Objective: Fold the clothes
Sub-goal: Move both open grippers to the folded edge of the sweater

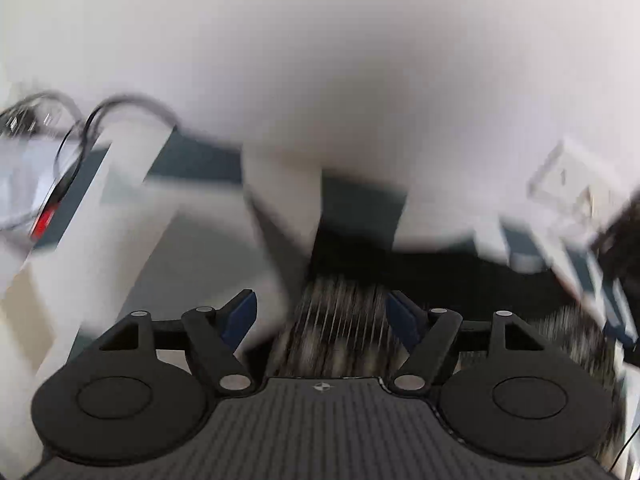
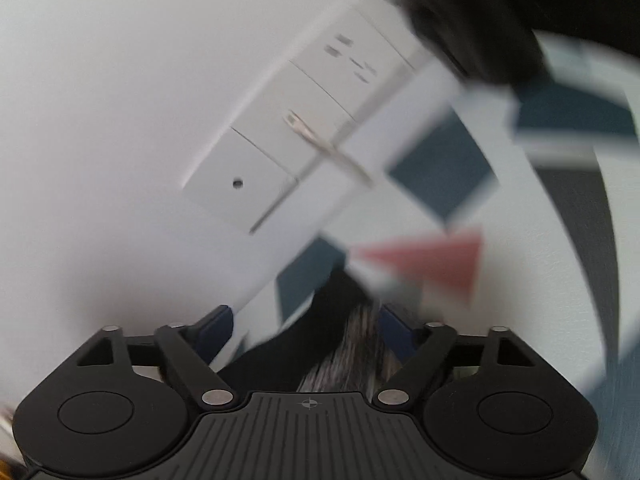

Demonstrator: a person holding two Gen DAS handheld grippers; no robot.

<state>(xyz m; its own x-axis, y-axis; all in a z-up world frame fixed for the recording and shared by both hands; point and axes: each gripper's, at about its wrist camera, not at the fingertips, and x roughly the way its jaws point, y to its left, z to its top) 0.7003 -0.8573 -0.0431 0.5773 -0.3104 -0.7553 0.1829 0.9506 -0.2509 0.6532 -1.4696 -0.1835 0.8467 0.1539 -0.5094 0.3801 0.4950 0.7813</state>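
Both views are smeared by motion. In the left wrist view my left gripper stands open, its blue pads wide apart. A garment with grey and black stripes lies below the gap, and neither pad touches it. Its black part runs on ahead. In the right wrist view my right gripper is open too. The same striped and black garment shows between and beyond its fingers, free of the pads.
White furniture with drawer fronts fills the middle of the right wrist view, with a red triangular patch and dark teal floor nearby. Black cables and a red-marked item sit at the left wrist view's left edge.
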